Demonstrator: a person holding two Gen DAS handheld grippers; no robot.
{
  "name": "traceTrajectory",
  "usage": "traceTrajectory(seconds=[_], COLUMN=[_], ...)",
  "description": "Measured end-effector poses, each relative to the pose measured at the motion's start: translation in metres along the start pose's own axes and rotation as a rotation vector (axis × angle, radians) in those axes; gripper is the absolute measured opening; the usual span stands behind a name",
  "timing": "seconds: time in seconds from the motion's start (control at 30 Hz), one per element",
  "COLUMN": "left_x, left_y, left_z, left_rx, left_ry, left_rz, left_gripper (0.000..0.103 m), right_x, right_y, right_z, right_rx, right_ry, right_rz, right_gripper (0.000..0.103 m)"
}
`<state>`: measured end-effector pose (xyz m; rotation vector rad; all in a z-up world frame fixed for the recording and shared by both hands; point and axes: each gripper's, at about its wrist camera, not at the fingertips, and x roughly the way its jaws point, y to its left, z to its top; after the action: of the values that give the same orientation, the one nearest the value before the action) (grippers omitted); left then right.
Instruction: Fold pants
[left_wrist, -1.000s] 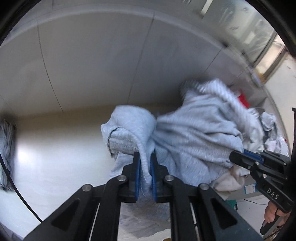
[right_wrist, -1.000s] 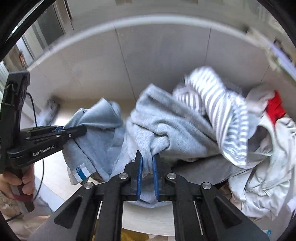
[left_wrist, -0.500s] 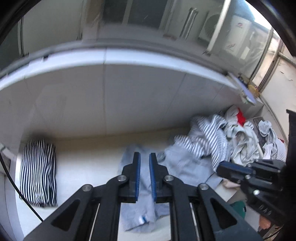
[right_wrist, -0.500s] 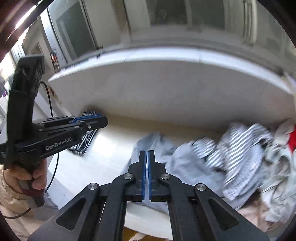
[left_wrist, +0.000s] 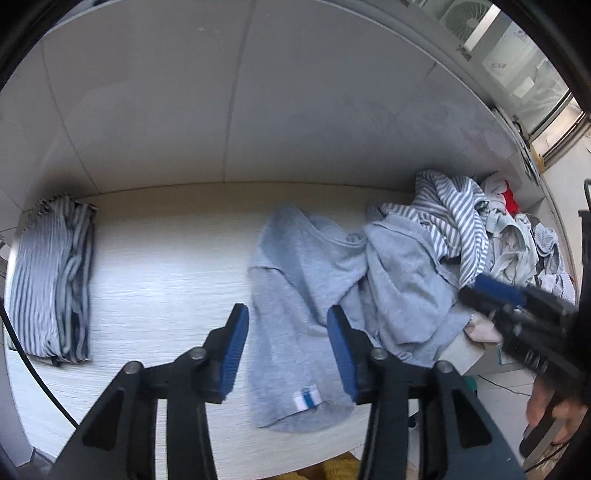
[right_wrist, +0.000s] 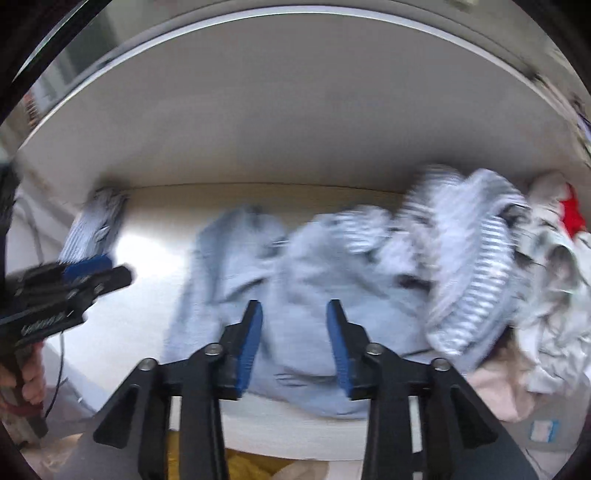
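Observation:
The light grey pants (left_wrist: 299, 295) lie crumpled on the pale wooden table (left_wrist: 155, 280), with a small white and blue label (left_wrist: 306, 398) near the front hem. My left gripper (left_wrist: 286, 314) hovers above the left leg, its jaws opening, with nothing pressed between the blue pads. In the blurred right wrist view the same grey pants (right_wrist: 295, 302) lie below my right gripper (right_wrist: 294, 308), whose jaws are also opening and grip nothing. Each gripper shows in the other's view, the right gripper (left_wrist: 517, 306) at the far right and the left gripper (right_wrist: 74, 284) at the far left.
A folded dark-striped garment (left_wrist: 51, 280) lies at the table's left end. A heap of striped, white and red clothes (left_wrist: 491, 229) fills the right end and overlaps the pants. A grey tiled wall (left_wrist: 258, 103) backs the table. Yellow cloth (right_wrist: 251, 465) shows below the front edge.
Both grippers let go of the grey pants, which dropped onto the table. The jaws, shut half a second ago, now stand apart, and both hands have come lower over the cloth.

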<state>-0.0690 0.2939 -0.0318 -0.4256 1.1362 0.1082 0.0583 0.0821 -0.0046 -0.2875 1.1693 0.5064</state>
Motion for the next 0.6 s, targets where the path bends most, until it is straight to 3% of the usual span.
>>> traceTrajectory(seconds=[0.23, 0.3, 0.57, 0.6], left_x=[0.025, 0.034, 0.087, 0.098], left_y=[-0.045, -0.066, -0.129, -0.136], left_z=[0.01, 0.014, 0.021, 0.02], left_rx=[0.004, 0.015, 0.078, 0.084], left_ry=[0.039, 0.031, 0.065, 0.079], left_rz=[-0.063, -0.077, -0.071, -0.058], left_gripper=[0.064, 0.076, 0.078, 0.078], right_x=[0.018, 0.035, 0.097, 0.104], right_y=[-0.074, -0.091, -0.123, -0.126], right_z=[0.026, 0.036, 0.057, 0.058], right_rx=[0.103, 0.126, 0.107, 0.099], right_ry=[0.033, 0.056, 0.141, 0.154], right_rz=[-0.129, -0.142, -0.13, -0.122], right_gripper=[0.06, 0.067, 0.067, 0.063])
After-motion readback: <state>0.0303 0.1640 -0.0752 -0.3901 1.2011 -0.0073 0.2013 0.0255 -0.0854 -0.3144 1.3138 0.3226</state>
